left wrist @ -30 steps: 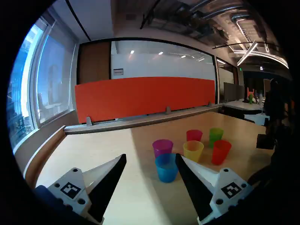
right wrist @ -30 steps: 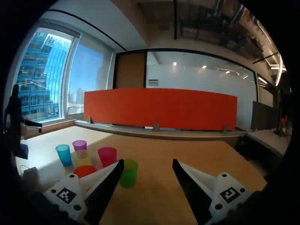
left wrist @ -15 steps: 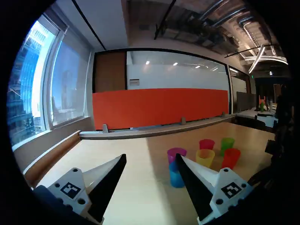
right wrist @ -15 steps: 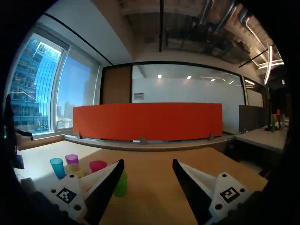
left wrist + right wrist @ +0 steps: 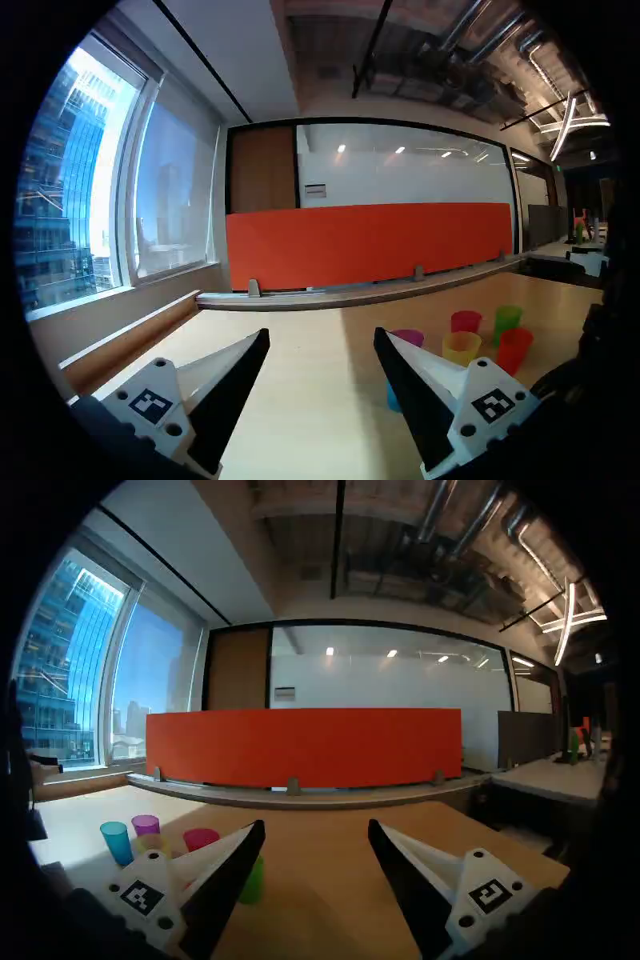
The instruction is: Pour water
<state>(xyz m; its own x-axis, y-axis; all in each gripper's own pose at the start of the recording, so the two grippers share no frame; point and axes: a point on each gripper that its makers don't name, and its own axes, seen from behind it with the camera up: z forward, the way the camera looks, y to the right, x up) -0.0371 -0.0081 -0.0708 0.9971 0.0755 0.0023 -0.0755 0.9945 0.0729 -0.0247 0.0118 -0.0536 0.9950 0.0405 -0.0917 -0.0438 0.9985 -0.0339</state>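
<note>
Two handheld grippers, both with jaws spread wide and nothing between them. The left gripper (image 5: 320, 331), its white fingers faced in black, sits low over a pale wooden tabletop (image 5: 312, 432); it points nearly level toward a long orange partition panel (image 5: 368, 244) at the table's far edge; a tall window wall (image 5: 80, 208) runs along its left.

Six translucent cups stand upright in a loose cluster on the table, ahead and to the right of this gripper, none touched by it. A purple plastic cup (image 5: 410, 337) shows just past the tip of the gripper's right finger; a blue plastic cup (image 5: 391, 398) is nearest and mostly hidden behind that finger; a yellow plastic cup (image 5: 462, 347), a magenta plastic cup (image 5: 466, 321), a green plastic cup (image 5: 507, 318) and an orange-red plastic cup (image 5: 514, 349) stand farther right.

The right gripper (image 5: 314, 824) is likewise low over the table, level, aimed at the orange panel. In the right gripper view the cups lie to its left: the blue plastic cup (image 5: 117, 842) and purple plastic cup (image 5: 146, 825) farthest out; the magenta plastic cup (image 5: 200, 838) nearer; the green plastic cup (image 5: 253, 878) half hidden behind its left finger.

Whether any cup holds water cannot be told.
</note>
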